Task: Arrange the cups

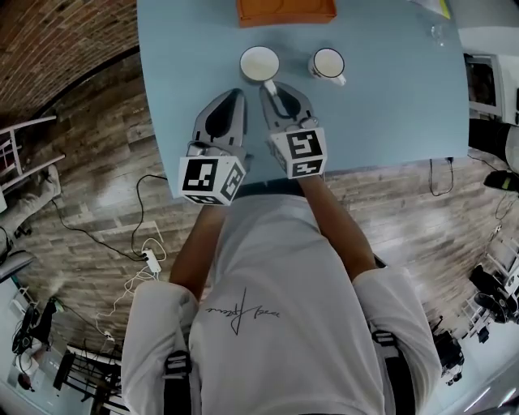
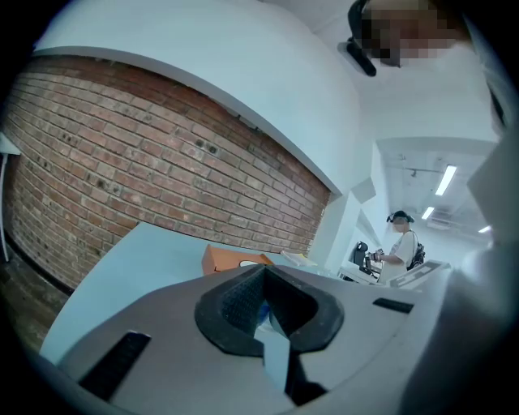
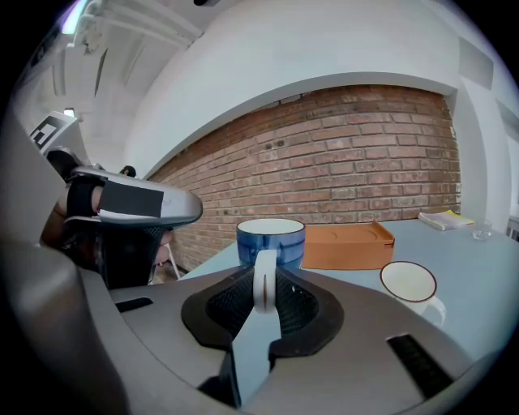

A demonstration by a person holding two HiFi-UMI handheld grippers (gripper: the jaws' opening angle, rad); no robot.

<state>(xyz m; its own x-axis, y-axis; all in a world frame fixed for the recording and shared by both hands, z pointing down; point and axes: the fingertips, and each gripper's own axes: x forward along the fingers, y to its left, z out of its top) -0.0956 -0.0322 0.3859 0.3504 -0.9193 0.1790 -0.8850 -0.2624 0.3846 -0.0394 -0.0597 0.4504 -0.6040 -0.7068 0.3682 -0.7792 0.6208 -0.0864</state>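
Note:
Two cups stand on the light blue table (image 1: 178,73). The blue cup (image 1: 259,63) has a white inside, and its white handle points back toward me. My right gripper (image 1: 274,87) is shut on that handle; in the right gripper view the handle (image 3: 264,280) stands pinched between the jaws with the blue cup (image 3: 271,240) just beyond. A white cup with a dark rim (image 1: 328,64) sits apart to the right, also seen as the white cup (image 3: 409,283). My left gripper (image 1: 234,97) rests beside the right one, shut and holding nothing.
An orange box (image 1: 285,10) lies at the table's far edge behind the cups, and shows as the orange box (image 3: 349,245). A clear glass (image 1: 439,33) stands far right. The table's near edge runs under both grippers. A brick wall is on the left.

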